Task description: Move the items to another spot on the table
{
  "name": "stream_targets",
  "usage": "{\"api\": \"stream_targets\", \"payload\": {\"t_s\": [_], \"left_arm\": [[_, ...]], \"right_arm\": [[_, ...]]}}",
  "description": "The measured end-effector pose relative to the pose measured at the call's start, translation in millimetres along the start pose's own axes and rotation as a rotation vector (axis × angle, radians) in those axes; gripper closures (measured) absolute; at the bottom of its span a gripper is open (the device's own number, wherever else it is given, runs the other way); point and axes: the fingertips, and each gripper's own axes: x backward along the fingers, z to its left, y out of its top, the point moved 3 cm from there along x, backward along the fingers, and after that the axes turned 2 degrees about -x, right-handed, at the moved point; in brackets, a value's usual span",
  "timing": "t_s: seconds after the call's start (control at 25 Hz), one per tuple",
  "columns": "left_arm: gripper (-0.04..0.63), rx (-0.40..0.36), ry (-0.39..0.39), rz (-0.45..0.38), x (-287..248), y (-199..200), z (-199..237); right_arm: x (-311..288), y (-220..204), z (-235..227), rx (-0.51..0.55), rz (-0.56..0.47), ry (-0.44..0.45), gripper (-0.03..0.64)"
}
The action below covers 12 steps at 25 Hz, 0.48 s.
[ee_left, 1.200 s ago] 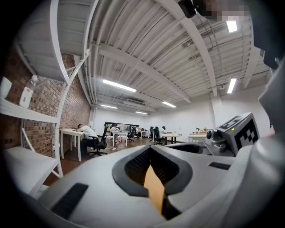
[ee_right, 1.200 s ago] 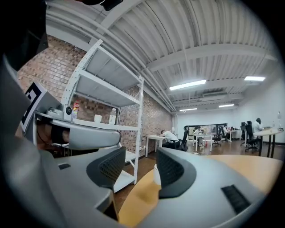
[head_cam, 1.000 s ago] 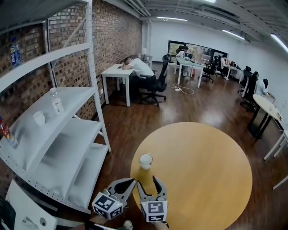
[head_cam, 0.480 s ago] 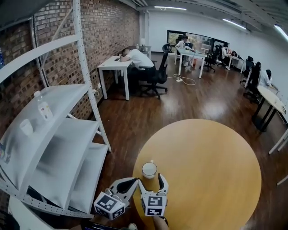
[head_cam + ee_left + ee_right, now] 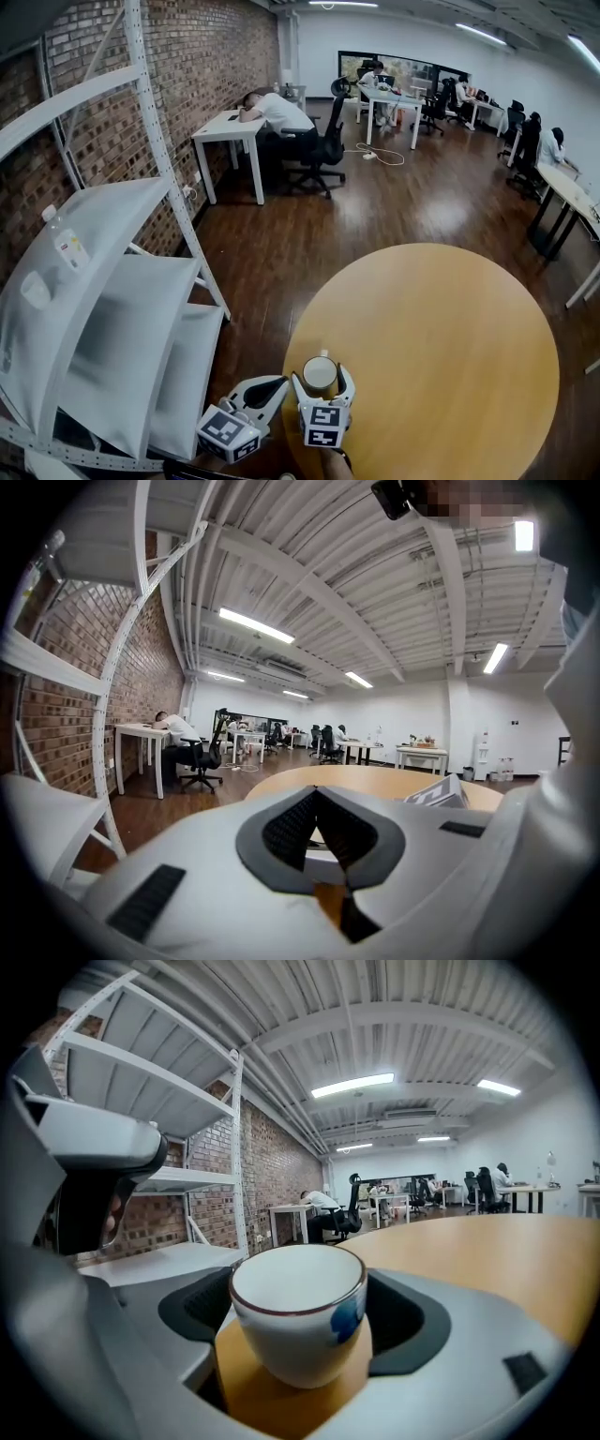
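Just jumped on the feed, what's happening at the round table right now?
A person holds two grippers at the near edge of the round wooden table. The right gripper has the white cup, upright on the table, between its jaws; they have just been opening and stand wide with gaps on both sides, so nothing is gripped yet. The left gripper hangs alongside, jaws together, empty.

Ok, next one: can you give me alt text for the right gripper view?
A white cup with a dark rim and a blue mark stands on a wooden table between the jaws of the right gripper, which have just been opening and do not press on it. Behind are white shelving, a brick wall and distant office desks.
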Motion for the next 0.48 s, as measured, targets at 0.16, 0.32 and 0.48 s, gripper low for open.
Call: {"api": "stream_targets", "payload": {"t_s": [0.16,0.32,0.48], "left_arm": [[0.586,0.003,-0.009,0.009,-5.2,-5.3,8.6],[0.586,-0.001,-0.017,0.022,-7.6,-11.0,12.6],[0.586,-0.001,-0.021,0.036,-5.6,-16.1,12.1]], "right_arm": [[-12.6,-8.1,-0.9,0.032,0.015,-0.018,0.17],[-18.5,-9.7,-0.6,0.027,0.0,-0.015,0.211],[-19.8,-9.5,0.3,0.031,-0.004,-0.006,0.219]]}}
